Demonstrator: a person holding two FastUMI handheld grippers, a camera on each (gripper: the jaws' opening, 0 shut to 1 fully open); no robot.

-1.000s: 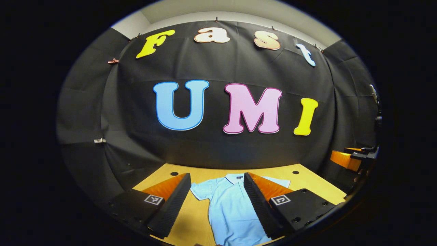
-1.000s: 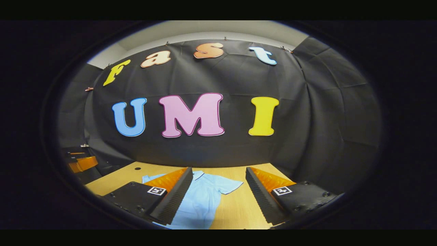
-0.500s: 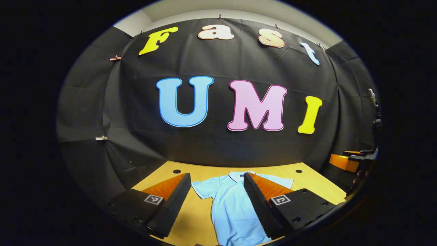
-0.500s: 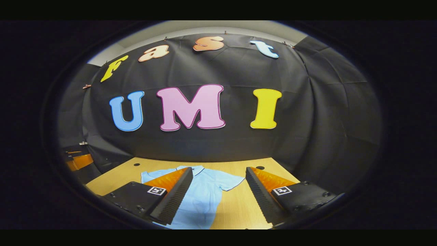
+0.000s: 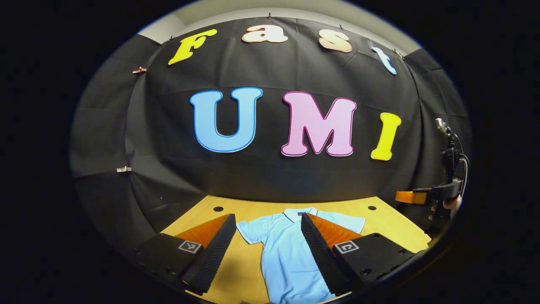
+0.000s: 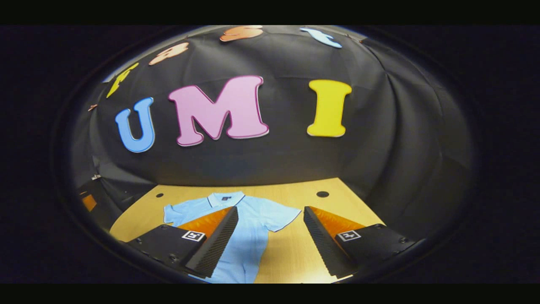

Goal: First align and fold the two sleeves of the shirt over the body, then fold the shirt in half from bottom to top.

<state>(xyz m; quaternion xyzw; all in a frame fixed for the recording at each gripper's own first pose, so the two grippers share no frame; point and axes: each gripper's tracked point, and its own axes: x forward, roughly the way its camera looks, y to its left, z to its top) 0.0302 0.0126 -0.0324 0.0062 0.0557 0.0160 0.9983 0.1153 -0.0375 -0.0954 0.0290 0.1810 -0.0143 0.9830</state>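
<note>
Item: one light-blue short-sleeved polo shirt of soft knit cloth [image 5: 287, 257], lying flat and face up on the pale wooden table [image 5: 379, 219], collar at the far end, both sleeves spread out to left and right, nothing folded yet. I judge it light, limp and quick to wrinkle or drag, not fragile, not slippery on the wood. My left gripper [image 5: 265, 253] hangs above it with fingers wide apart, holding nothing; my right gripper [image 6: 270, 245] likewise, wide and empty. I would pinch each sleeve [image 6: 280, 217] at its outer hem, one layer only.
</note>
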